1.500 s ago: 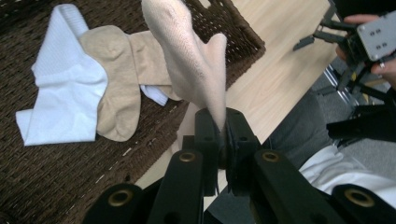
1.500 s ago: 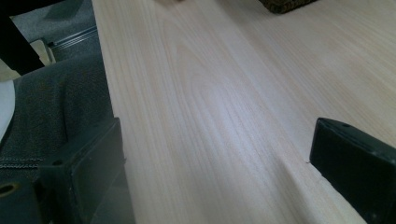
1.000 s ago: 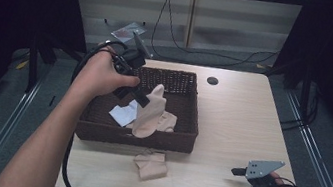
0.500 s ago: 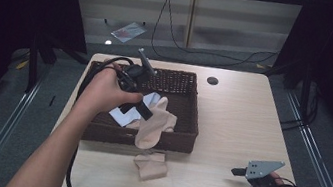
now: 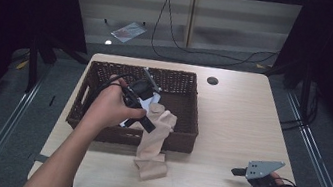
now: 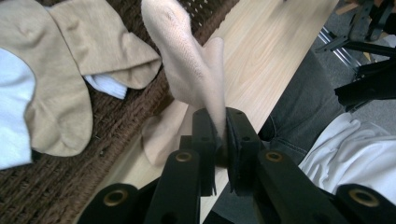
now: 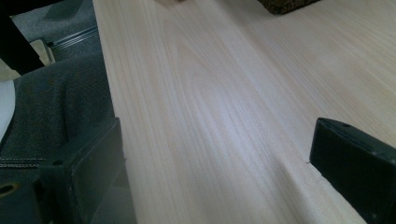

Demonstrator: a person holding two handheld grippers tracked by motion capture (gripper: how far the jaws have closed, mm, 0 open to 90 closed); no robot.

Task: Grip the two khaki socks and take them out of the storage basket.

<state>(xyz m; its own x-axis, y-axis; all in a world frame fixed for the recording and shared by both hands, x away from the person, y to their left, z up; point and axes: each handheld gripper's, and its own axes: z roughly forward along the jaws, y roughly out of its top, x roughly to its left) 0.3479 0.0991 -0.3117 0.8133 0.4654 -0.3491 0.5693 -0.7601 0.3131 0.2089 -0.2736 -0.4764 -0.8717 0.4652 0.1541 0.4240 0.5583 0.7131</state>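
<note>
now | 1 basket (image 5: 182, 141) | 1 sock (image 6: 187, 65) clamped in left gripper (image 6: 220, 140) jaws

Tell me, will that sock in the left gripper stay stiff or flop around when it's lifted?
Probably floppy: the sock bends over the basket rim and sags onto the table. It looks light, since the left gripper holds it by just a thin pinched fold. The knit fabric likely won't slip easily.
</note>
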